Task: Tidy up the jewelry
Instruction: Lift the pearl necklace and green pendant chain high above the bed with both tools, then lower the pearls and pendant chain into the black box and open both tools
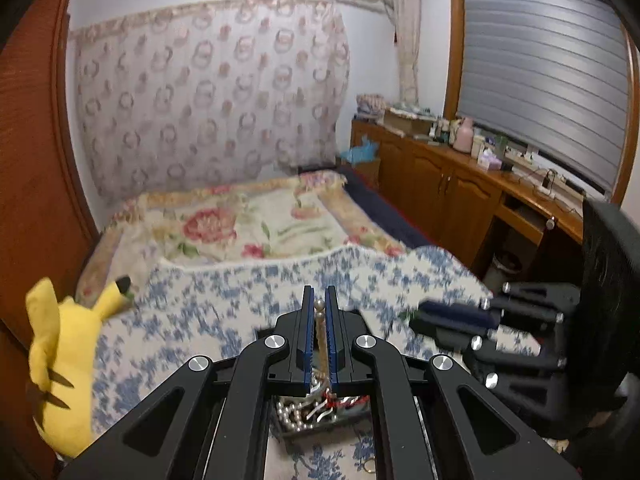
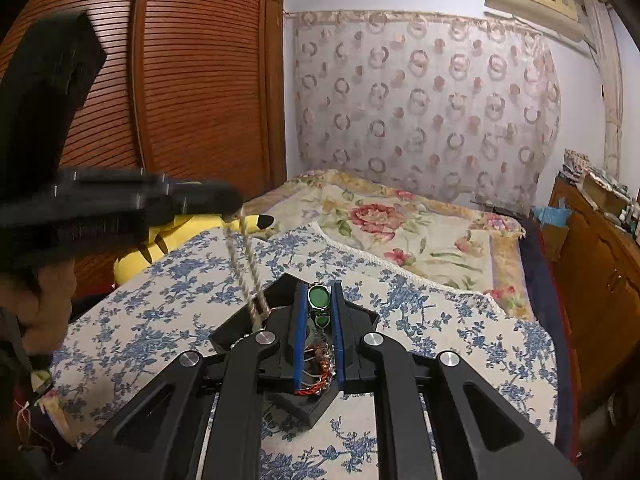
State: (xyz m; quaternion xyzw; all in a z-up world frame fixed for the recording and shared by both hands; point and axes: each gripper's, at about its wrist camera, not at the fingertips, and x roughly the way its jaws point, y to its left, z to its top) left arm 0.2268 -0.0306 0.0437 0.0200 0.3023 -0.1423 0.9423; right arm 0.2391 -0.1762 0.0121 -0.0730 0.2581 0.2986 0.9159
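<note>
Pearl beads showed between the blue pads of the left tool [image 1: 319, 307], which was clamped on a pearl necklace [image 1: 319, 322]; from the right wrist view the strand [image 2: 245, 268] ran taut and blurred from that tool down toward a black tray [image 2: 304, 402] on the bed [image 2: 140, 320]. The right tool [image 2: 319, 304] was closed on a green-stone piece [image 2: 318, 297] directly above the same tray. More pearls [image 1: 294, 416], a red cord [image 2: 314, 390] and silvery chains lay heaped together in the tray. I judged the sorting barely begun: two pieces were lifted clear, neither set down anywhere, and the tangle below was unsorted. No separate compartment or destination was visible.
</note>
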